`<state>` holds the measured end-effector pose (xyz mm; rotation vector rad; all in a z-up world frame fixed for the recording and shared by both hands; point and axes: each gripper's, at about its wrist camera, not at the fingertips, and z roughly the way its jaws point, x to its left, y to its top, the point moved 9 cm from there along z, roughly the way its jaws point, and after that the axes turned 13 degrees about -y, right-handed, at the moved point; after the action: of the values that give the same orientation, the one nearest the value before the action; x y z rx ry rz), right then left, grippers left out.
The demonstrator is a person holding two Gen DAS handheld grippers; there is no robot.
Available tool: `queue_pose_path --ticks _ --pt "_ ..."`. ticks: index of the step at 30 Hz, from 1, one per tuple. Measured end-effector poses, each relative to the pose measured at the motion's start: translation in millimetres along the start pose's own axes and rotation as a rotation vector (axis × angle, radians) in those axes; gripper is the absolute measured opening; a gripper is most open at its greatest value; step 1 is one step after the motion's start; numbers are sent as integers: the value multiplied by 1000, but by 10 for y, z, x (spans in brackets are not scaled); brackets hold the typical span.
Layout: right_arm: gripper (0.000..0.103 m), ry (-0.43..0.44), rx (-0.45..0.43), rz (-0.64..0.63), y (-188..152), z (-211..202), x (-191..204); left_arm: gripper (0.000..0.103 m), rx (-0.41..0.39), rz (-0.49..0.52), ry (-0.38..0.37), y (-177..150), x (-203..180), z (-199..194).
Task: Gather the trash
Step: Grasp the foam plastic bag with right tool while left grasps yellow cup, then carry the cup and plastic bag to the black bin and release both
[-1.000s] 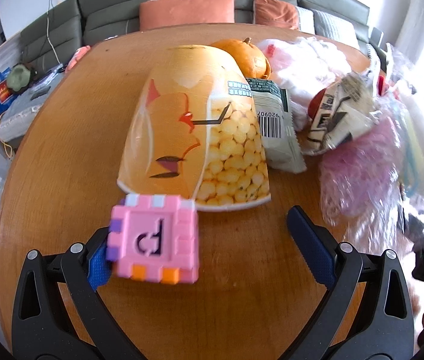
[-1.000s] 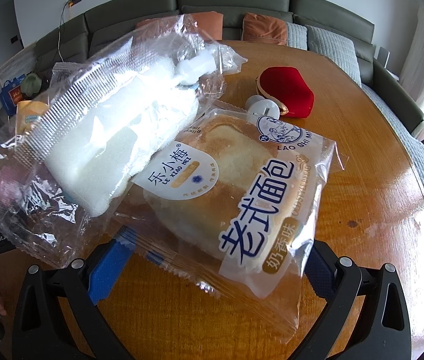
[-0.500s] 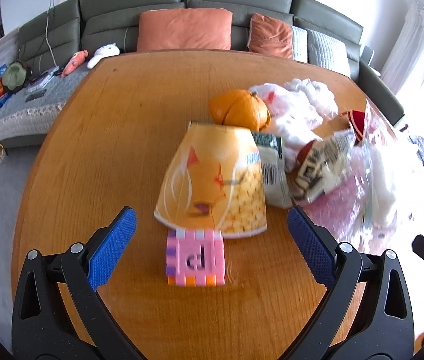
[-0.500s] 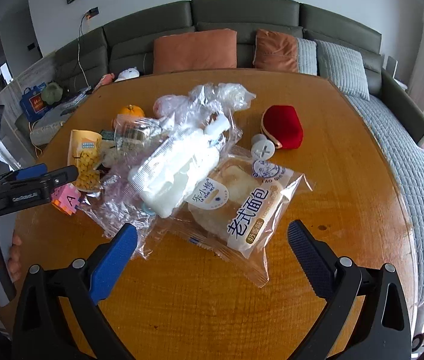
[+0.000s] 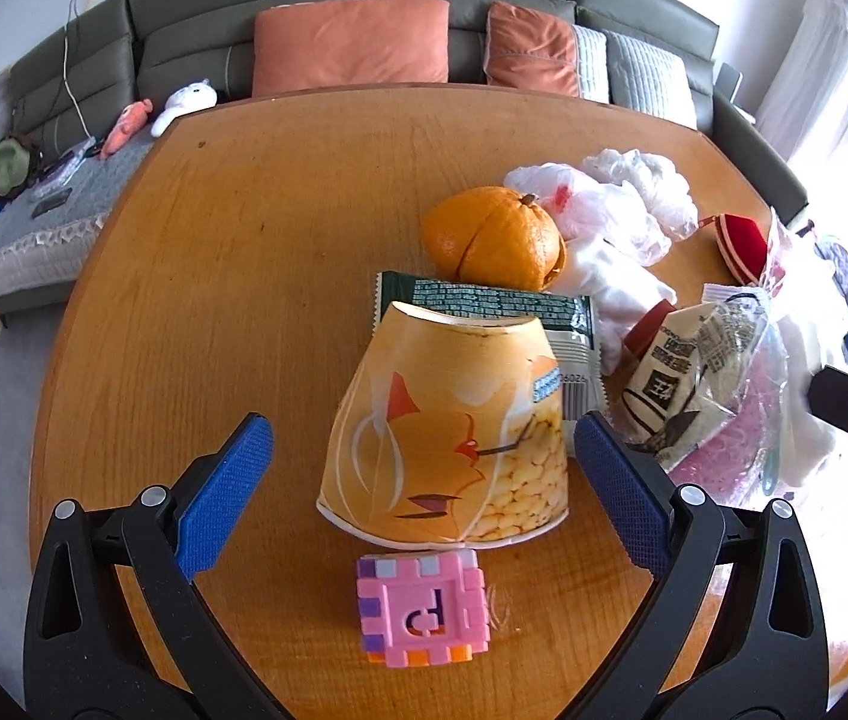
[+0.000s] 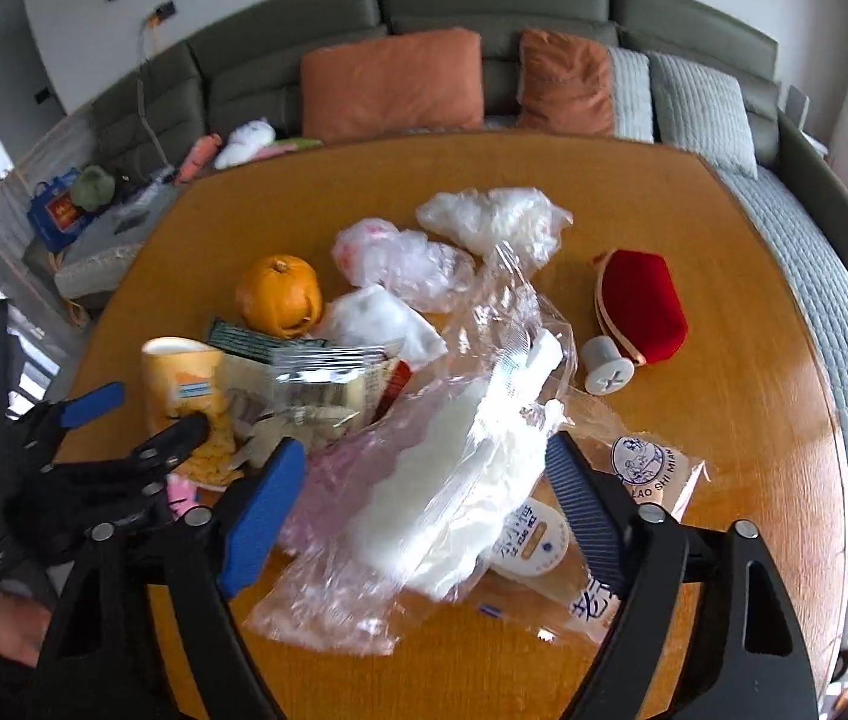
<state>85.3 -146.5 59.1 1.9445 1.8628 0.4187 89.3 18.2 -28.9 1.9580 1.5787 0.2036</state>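
Observation:
My left gripper point(image 5: 424, 492) is open above the table, and a yellow paper cup point(image 5: 448, 438) lies on its side between its blue fingers point(image 5: 226, 492) without touching them. A pink letter cube point(image 5: 424, 606) sits just in front of the cup. My right gripper point(image 6: 424, 513) has its jaws closing. A clear plastic bag with white stuffing point(image 6: 454, 480) lies between them, but I see no firm press on it. A bread wrapper point(image 6: 640, 480) lies under that bag. In the right wrist view, my left gripper point(image 6: 142, 420) hovers by the cup point(image 6: 184, 384).
On the round wooden table point(image 5: 244, 240) lie an orange point(image 5: 496, 240), a green wrapper point(image 5: 484, 300), crumpled white bags point(image 5: 604, 204), a printed wrapper point(image 5: 682, 378), a red pouch point(image 6: 640, 312) and a white cap point(image 6: 607, 372). A grey sofa stands behind.
My left gripper drew up and away from the pink cube that was by its left finger. My right gripper rose off the bread wrapper and its jaws narrowed around the clear bag.

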Motion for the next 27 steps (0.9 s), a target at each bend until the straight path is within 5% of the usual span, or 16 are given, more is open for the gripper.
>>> queue_pose_path --ticks 4,6,7,10,13,15,27 --pt "78 -40 28 23 9 176 -37 97 15 9 8 -2 34 70" --pt "65 -36 41 20 -1 233 -31 97 20 0 0 1 32 114" --pt "51 -25 50 23 -3 257 -22 97 23 0 -2 2 27 129" --pt "36 -6 36 52 53 222 -40 97 39 23 1 3 -15 184" --pt "32 7 -16 76 200 101 -69 97 40 51 11 -2 -44 203" --pt "32 14 -43 83 301 44 -81 85 44 60 9 -5 -53 222" --pt "32 53 -105 108 541 -243 -15 84 -73 53 -29 95 -181 -294"
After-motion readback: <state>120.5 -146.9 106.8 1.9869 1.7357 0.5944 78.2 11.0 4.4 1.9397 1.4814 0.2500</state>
